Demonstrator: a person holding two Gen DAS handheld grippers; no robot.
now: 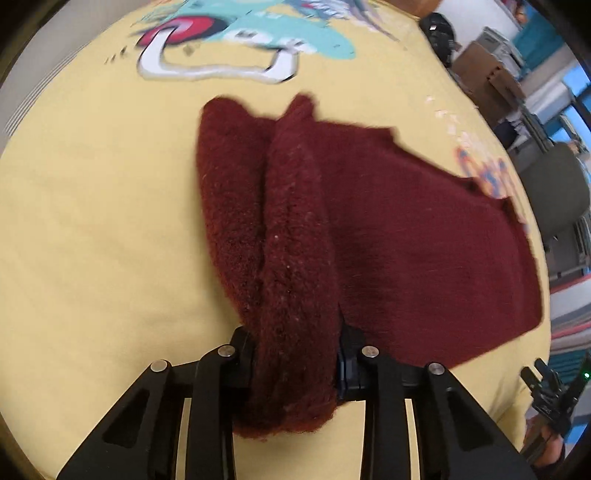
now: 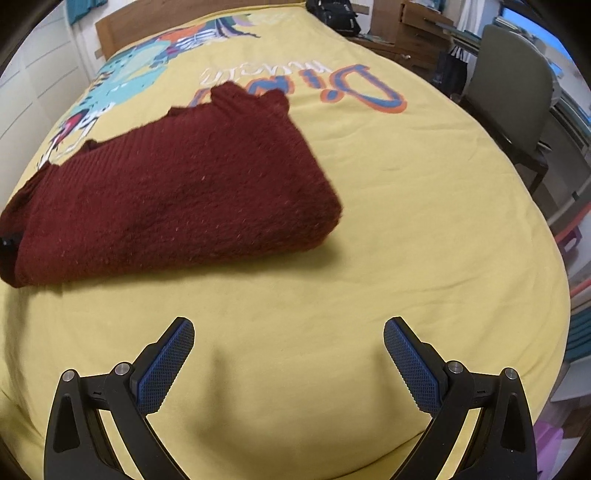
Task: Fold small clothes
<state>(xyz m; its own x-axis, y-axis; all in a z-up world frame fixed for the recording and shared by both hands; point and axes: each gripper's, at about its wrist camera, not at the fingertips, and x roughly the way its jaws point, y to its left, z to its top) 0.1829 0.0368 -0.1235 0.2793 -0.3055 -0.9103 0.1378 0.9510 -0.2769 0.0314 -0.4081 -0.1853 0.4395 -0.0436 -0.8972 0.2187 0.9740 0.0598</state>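
Note:
A dark red knitted garment (image 1: pixel 406 240) lies folded on the yellow bedspread (image 1: pixel 92 221). My left gripper (image 1: pixel 295 358) is shut on a thick bunched fold of it at its near end, and the fabric bulges up between the black fingers. In the right wrist view the same garment (image 2: pixel 177 192) lies to the left and ahead of my right gripper (image 2: pixel 289 325). That gripper stands open over bare bedspread (image 2: pixel 332 240), its blue pads (image 2: pixel 166 365) wide apart with nothing between them. The right gripper (image 1: pixel 550 391) also shows at the lower right edge of the left wrist view.
The bedspread carries a large cartoon print (image 2: pixel 140 85) and orange-blue lettering (image 2: pixel 369 92). A wooden headboard (image 2: pixel 110 29) and a black bag (image 2: pixel 336 14) are at the far end. A grey chair (image 2: pixel 513 85) and wooden drawers (image 2: pixel 417 26) stand beside the bed on the right.

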